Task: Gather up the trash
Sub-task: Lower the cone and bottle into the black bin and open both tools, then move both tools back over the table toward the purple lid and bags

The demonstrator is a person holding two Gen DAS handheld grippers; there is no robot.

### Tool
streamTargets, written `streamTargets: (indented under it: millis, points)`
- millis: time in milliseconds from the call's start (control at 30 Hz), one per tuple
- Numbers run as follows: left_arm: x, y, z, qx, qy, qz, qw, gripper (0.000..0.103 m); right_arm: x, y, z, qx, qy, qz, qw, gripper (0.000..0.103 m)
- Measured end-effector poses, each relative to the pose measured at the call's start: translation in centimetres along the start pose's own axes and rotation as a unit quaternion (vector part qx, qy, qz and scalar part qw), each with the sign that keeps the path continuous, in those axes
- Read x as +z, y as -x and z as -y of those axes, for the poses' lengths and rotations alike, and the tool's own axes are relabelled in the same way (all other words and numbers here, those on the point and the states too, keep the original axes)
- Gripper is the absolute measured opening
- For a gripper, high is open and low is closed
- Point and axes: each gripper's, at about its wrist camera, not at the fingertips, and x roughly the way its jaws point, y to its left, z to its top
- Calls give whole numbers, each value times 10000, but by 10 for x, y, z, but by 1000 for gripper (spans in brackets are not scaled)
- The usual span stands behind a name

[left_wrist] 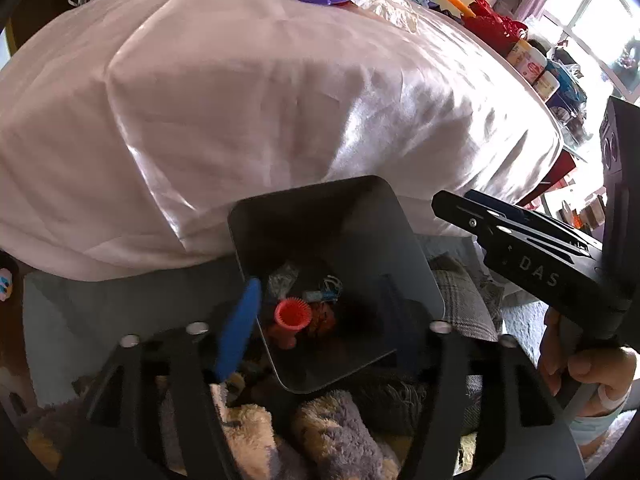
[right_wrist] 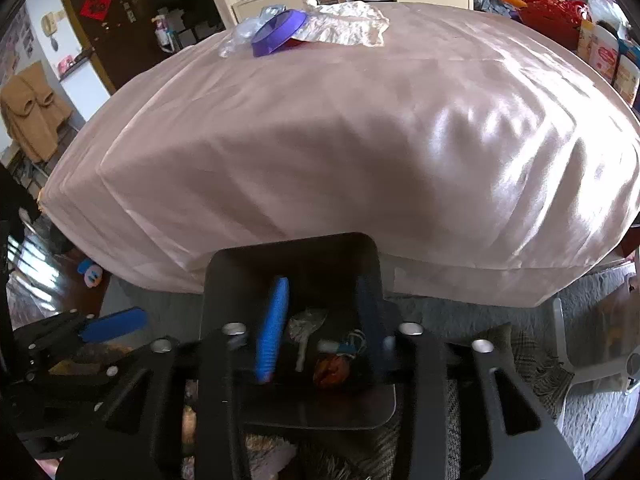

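bed: big one under a shiny pale pink sheet, pretty wrinkly
far edge of the bed: purple bowl tipped on its side, crumpled clear plastic right beside it, crinkled white wrapper on the other side
floor: grey carpet, dark bin standing on it against the bed

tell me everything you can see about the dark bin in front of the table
The bin is a dark grey, squarish container with rounded corners and smooth walls, open at the top. It stands below the edge of the table's pink cloth. Inside lie a red ribbed cup, a crumpled clear wrapper and other small scraps. Nothing grips it.
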Motion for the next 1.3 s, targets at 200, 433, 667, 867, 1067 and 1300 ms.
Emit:
streamTargets:
  millis: [200,433,667,867,1067,1300]
  points:
    - [4,7,-3,35,106,157,9998,87,8,12,17,-61,-210,294,9993,91]
    - [15,28,0,-75,170,422,9989,92,31,36,36,-303,-342,736,9962,97]
    - [46,70,-14,103,224,908,9956,92,66,65,40,-421,-152,1305,9904,97]
    - [92,99,-29,691,-15,1462,9868,92,97,73,36,-466,-41,1631,9855,97]
    - [140,89,-33,942,-320,1646,9813,91,130,55,36,-481,-43,1714,9840,97]
    - [202,44,-51,751,-204,1483,9859,71,163,14,27,-419,211,1571,9865,77]
